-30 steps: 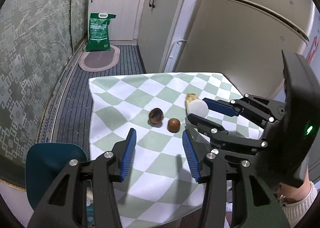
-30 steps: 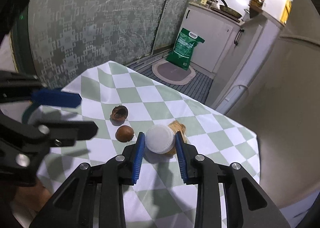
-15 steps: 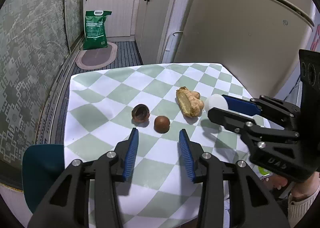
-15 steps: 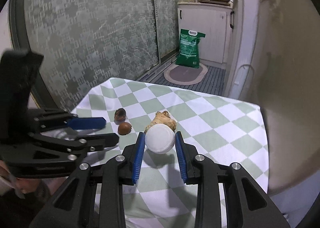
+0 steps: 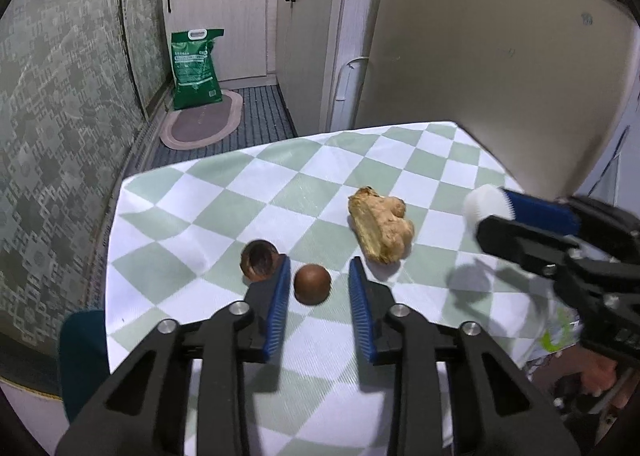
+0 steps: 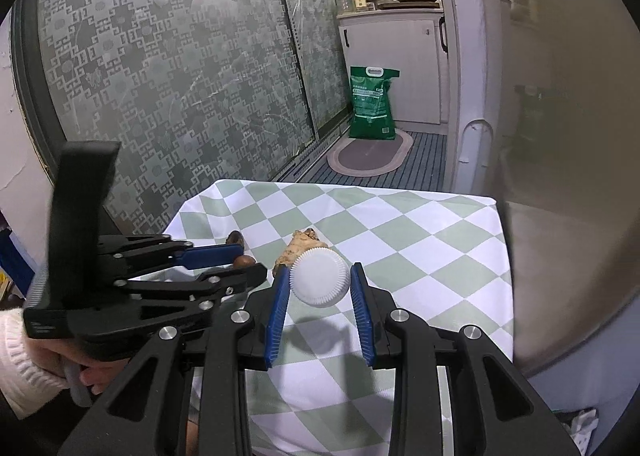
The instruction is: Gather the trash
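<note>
On the green-and-white checked table (image 5: 280,184) lie a round brown nut (image 5: 312,283), an open brown shell half (image 5: 258,259) to its left, and a piece of ginger root (image 5: 382,229). My left gripper (image 5: 318,288) is open with the round nut between its blue fingertips, low over the cloth. My right gripper (image 6: 318,288) is shut on a white ribbed cap (image 6: 319,277) and holds it above the table's near right part. The cap also shows in the left wrist view (image 5: 484,202), and the ginger shows behind it in the right wrist view (image 6: 298,250).
A large beige fridge (image 5: 500,56) stands right behind the table. White cabinets (image 5: 240,20), a green bag (image 5: 196,68) and an oval mat (image 5: 202,126) are on the floor beyond. Patterned glass doors (image 6: 180,76) run along the left. A teal chair (image 5: 82,356) is at the table's left corner.
My left gripper has moved forward and down, so the round nut now sits between its fingers. My right gripper has drawn back to the right with the white cap still in it.
</note>
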{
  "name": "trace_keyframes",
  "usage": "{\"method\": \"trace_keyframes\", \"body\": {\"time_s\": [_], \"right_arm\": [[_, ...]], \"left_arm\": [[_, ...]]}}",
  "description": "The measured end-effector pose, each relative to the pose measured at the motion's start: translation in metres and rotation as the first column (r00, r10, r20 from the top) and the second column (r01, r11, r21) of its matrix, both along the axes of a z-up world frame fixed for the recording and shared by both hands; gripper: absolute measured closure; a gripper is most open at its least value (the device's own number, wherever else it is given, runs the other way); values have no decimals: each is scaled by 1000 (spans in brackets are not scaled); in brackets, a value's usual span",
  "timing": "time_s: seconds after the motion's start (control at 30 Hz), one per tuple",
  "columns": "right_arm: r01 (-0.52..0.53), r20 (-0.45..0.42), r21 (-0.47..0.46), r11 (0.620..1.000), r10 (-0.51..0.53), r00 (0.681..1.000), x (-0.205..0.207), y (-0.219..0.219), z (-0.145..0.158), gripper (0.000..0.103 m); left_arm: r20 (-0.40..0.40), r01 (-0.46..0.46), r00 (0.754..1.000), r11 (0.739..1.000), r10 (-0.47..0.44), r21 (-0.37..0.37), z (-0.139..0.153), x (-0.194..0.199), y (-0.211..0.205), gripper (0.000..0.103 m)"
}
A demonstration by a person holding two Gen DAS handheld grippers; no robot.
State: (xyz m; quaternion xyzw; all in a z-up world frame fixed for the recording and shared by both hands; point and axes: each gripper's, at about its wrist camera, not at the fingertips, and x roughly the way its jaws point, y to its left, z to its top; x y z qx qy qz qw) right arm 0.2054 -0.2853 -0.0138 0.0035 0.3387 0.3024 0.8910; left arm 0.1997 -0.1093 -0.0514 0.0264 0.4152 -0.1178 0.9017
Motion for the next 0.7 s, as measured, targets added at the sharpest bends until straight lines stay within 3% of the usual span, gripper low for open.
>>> {"method": "trace_keyframes", "body": {"time_s": [0.17, 0.23, 0.7], "right_arm": [[10, 7, 13, 1000, -10, 1000, -2, -4, 5, 72], [11, 7, 9, 1000, -11, 1000, -2, -2, 6, 72], [-9, 28, -2, 1000, 9, 1000, -5, 18, 19, 72]], "left_arm": [[-8, 12, 1000, 999, -12, 48, 0, 2, -5, 74], [-14, 29, 999, 999, -29, 45, 1, 2, -6, 83], [20, 32, 999, 999, -32, 15, 13, -12, 9, 84]]}}
